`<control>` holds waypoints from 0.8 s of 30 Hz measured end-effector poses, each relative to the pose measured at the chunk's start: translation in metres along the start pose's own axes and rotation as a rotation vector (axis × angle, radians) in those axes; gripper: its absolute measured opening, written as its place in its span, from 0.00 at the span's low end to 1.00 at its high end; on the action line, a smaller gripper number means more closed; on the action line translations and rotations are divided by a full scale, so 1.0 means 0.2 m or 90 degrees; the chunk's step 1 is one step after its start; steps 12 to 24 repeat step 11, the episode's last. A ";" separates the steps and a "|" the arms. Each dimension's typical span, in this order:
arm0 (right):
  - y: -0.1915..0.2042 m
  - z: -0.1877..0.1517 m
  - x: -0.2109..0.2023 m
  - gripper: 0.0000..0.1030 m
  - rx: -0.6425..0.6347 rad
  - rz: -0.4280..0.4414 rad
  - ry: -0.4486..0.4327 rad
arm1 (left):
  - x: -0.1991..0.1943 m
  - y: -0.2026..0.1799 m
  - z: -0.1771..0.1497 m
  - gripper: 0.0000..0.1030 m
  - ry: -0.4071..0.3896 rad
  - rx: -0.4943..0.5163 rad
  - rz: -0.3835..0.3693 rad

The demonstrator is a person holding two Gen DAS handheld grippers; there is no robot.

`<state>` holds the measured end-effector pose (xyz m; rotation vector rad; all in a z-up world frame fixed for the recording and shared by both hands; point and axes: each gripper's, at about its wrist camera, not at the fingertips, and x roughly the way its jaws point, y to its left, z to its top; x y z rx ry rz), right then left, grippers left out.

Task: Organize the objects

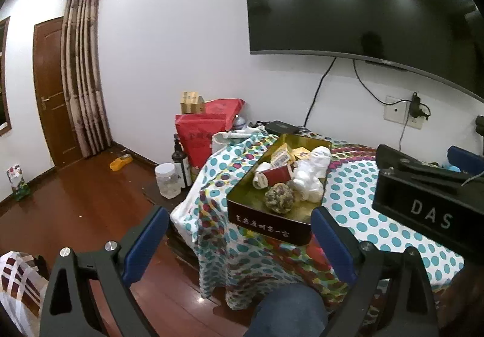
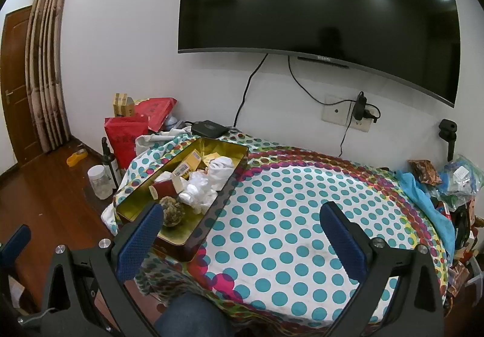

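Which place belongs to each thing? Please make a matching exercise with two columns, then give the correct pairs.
Things:
1. white cloth bundle
2. clear plastic jar
3. black set-top box
4. television

Places:
A. on the wooden floor, beside a dark bottle
B. mounted on the wall
C. inside the gold tin box
D. at the far edge of the dotted tablecloth, near the wall

Pairs: 1-C, 2-A, 3-D, 4-B

Even indoor ceiling light, spot glare on television [image 2: 317, 10], sharp focus, strong fisheye bending, dark corners
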<state>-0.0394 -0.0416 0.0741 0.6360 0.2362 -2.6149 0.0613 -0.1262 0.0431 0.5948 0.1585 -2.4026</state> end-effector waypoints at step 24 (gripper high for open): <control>0.00 0.01 -0.01 1.00 -0.009 0.002 -0.002 | 0.01 0.00 0.00 0.95 0.015 0.003 -0.011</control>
